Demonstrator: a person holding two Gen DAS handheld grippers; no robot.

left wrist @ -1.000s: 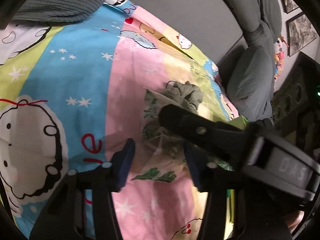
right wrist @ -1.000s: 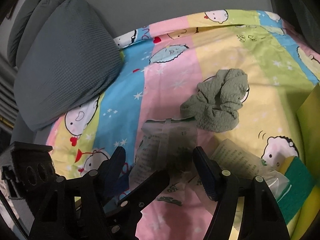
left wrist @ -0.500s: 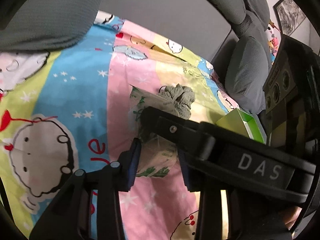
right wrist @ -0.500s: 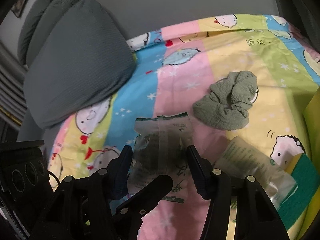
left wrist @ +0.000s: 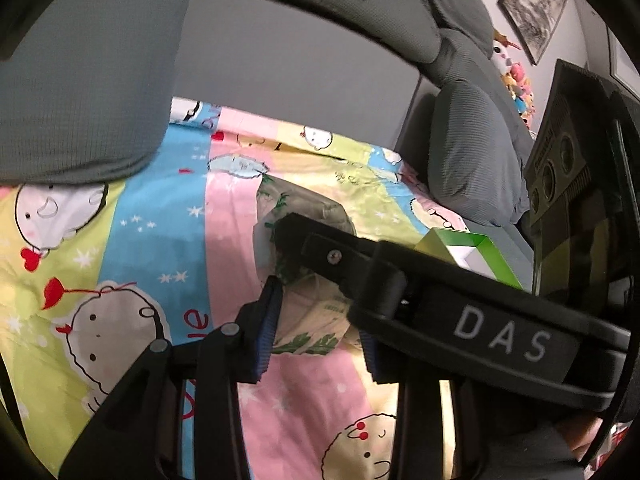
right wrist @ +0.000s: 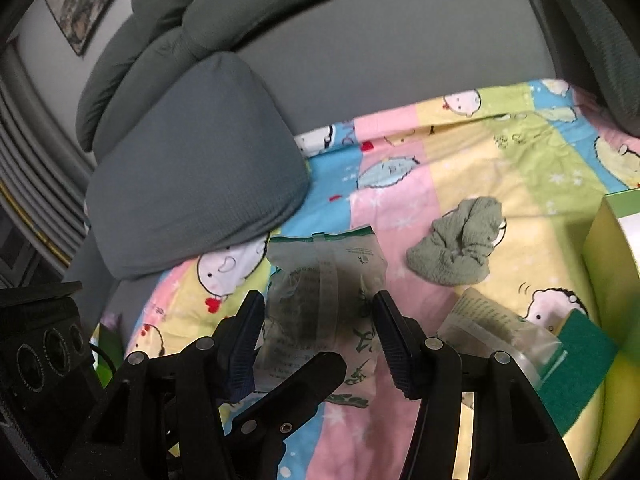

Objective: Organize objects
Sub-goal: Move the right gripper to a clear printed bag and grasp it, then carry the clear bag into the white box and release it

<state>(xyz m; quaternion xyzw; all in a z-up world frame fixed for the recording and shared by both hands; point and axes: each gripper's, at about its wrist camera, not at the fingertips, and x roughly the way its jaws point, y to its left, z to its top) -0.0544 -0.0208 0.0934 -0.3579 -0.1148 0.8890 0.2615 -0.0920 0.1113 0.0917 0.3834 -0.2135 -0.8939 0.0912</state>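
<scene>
the left tool (left wrist: 320, 328) is clamped on the lower part of a clear leaf-printed packet (left wrist: 308, 312). the right tool (right wrist: 318, 328) grips the same packet (right wrist: 324, 280) at both sides, and the packet stands up off the cartoon bedsheet (right wrist: 460, 168) between the two. left of it lies a grey pillow (right wrist: 192, 192). to its right a crumpled green cloth (right wrist: 456, 248) rests on the sheet, then a second packet (right wrist: 492, 320) just beside a green sponge (right wrist: 584, 356), with a green box (right wrist: 608, 240) at the far right.

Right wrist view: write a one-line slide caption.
Both tongs grip a clear leaf-printed packet over a cartoon bedsheet; crumpled green cloth beyond.
</scene>
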